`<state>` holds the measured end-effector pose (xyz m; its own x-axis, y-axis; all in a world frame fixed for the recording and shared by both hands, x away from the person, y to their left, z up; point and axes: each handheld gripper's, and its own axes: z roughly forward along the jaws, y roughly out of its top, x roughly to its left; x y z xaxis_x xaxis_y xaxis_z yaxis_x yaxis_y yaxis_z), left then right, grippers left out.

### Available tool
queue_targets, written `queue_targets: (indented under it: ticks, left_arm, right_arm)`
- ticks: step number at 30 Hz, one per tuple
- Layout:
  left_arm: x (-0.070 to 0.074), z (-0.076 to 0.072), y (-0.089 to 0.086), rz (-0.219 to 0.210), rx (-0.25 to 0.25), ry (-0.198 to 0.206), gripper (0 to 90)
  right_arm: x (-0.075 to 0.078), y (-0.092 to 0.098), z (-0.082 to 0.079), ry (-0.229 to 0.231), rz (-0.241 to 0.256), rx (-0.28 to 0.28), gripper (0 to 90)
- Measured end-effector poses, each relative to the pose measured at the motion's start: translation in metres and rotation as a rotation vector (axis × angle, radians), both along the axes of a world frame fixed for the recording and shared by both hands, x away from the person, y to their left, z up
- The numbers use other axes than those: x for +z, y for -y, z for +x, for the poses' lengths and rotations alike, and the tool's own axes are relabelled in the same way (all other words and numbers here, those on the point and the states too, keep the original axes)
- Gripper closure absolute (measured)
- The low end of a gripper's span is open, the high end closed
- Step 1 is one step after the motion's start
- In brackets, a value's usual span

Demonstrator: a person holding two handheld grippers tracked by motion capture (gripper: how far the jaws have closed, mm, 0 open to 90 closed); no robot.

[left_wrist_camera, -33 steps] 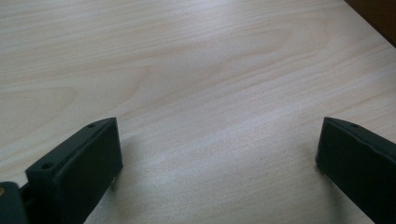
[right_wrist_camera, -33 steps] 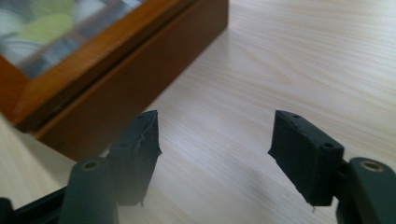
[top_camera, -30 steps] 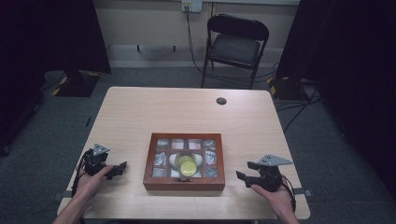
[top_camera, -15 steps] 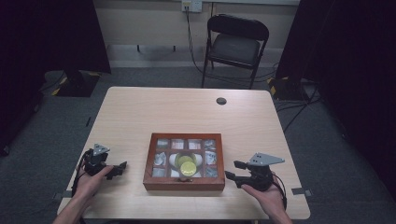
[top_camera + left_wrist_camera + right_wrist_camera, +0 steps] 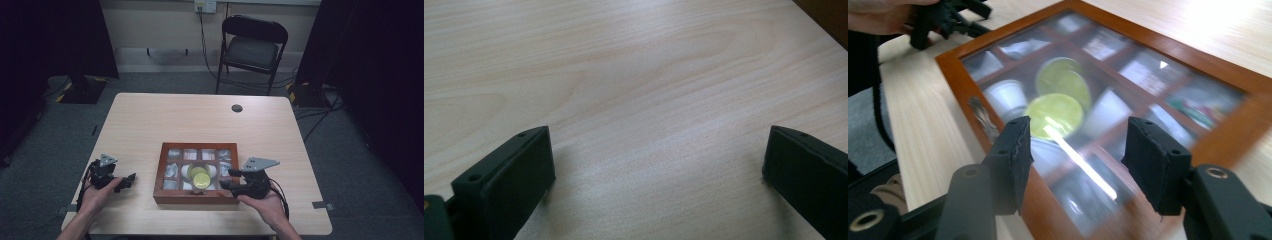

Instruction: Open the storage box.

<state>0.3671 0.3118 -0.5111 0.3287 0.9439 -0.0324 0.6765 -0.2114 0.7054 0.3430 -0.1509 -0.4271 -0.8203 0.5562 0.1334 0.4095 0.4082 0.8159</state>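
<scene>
The right gripper (image 5: 229,179) has moved in toward the wooden box (image 5: 196,196) over the last second. Before, it was out past the box's right side; now its tips reach over the box's right edge. Its jaws are apart and hold nothing. In the right gripper view the jaws hang just above the glass lid (image 5: 1108,100), close to the near rim of the box. Under the glass are little square spaces with white cups (image 5: 1005,95) and two yellow-green round tops (image 5: 1055,115) near the middle. The lid looks shut, so I think the job is to open the box, and this hand is getting ready to grab the front rim or the lid. The left gripper (image 5: 129,179) has not moved. It rests on the table (image 5: 150,120) to the left of the box, apart from it, with its jaws wide apart and only bare wood between them. Farther off, a small dark disc (image 5: 237,108) sits on the table, and a black chair (image 5: 252,50) stands behind it.
</scene>
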Motion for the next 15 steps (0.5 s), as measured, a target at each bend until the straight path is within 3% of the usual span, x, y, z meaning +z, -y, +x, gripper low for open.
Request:
queue_targets:
  ticks: [7,8,13,15]
  left_arm:
    - [0.0,0.0,0.0,0.003,-0.003,-0.002,0.0]
    - [0.0,0.0,0.0,0.003,-0.003,-0.001,0.0]
    - [0.0,0.0,0.0,0.003,-0.004,-0.002,0.0]
    - [0.0,0.0,0.0,0.003,-0.004,-0.002,0.0]
  right_arm:
    - [0.003,-0.028,0.003,-0.029,-0.02,0.072,47.3]
    - [0.003,-0.035,0.005,-0.042,-0.026,0.101,53.9]
    - [0.0,-0.054,0.007,-0.054,-0.032,0.161,59.2]
    - [-0.001,-0.056,0.007,-0.046,-0.031,0.161,61.3]
